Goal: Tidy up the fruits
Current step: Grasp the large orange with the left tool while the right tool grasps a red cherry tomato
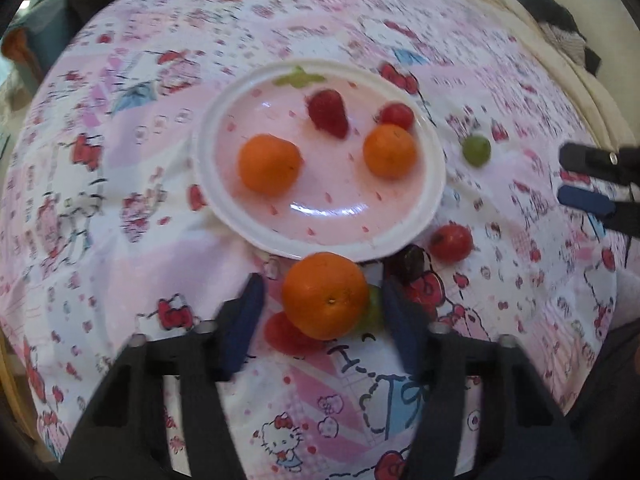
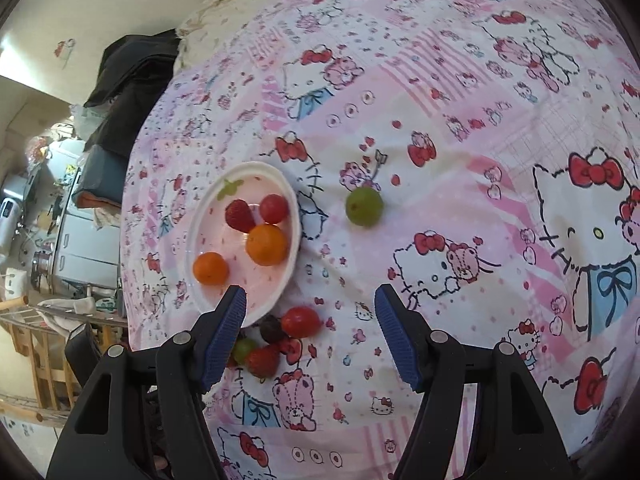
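A white plate (image 1: 434,184) on the Hello Kitty cloth holds two oranges (image 1: 269,164), a strawberry (image 1: 328,113) and a red tomato (image 1: 397,116). My left gripper (image 1: 320,300) is open, its fingers either side of a third orange (image 1: 325,295) just below the plate, not touching it. A strawberry (image 1: 286,332), a green grape (image 1: 372,307), a dark grape (image 1: 410,265) and a tomato (image 1: 451,242) lie around it. A lone green grape (image 2: 363,205) lies right of the plate (image 2: 294,240). My right gripper (image 2: 311,304) is open and empty above the cloth.
The patterned cloth (image 2: 480,200) spreads wide to the right. Dark clothing (image 2: 128,92) and cluttered shelves (image 2: 60,240) lie past the cloth's left edge. The right gripper's fingers (image 1: 592,184) show at the right of the left wrist view.
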### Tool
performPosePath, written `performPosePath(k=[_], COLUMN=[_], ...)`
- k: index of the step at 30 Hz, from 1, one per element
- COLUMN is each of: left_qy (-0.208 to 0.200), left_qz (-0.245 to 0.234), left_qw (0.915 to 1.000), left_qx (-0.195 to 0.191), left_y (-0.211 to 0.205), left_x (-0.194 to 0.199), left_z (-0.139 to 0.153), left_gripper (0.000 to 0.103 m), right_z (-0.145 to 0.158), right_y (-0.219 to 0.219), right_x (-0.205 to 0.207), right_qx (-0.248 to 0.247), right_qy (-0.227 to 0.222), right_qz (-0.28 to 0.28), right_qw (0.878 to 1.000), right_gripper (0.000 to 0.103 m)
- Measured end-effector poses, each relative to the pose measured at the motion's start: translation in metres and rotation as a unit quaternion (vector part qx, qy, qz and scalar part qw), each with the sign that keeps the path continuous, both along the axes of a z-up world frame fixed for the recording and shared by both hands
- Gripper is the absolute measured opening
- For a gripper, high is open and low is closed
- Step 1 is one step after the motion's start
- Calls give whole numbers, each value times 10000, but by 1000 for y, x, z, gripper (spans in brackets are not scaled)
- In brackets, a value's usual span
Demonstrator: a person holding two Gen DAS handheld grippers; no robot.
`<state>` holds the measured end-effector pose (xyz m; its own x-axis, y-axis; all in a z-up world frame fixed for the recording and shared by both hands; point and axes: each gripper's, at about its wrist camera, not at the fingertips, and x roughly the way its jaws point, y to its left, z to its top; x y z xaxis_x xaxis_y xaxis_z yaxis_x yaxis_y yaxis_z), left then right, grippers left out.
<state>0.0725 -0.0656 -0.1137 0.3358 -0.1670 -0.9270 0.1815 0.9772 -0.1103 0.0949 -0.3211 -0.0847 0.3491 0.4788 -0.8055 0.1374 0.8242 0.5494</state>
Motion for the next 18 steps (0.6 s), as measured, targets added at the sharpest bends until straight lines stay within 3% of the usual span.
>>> performPosePath(k=[5, 11, 18], left_qy=[90, -123, -240], left_qz=[43, 321, 769], left_qw=[9999, 9993, 9965], left_qx=[-102, -135, -241], left_y=[6, 24, 51], left_x=[-2, -11, -13], left_z=[6, 26, 47], left_gripper=[37, 37, 37], right_z=[-7, -19, -40], right_y=[13, 32, 69], right_x=[4, 6, 10], right_qx=[-138, -279, -821], right_qy=[115, 305, 438], right_qz=[177, 497, 1137], right_qw=[9997, 9979, 9891], right_gripper=[69, 69, 55])
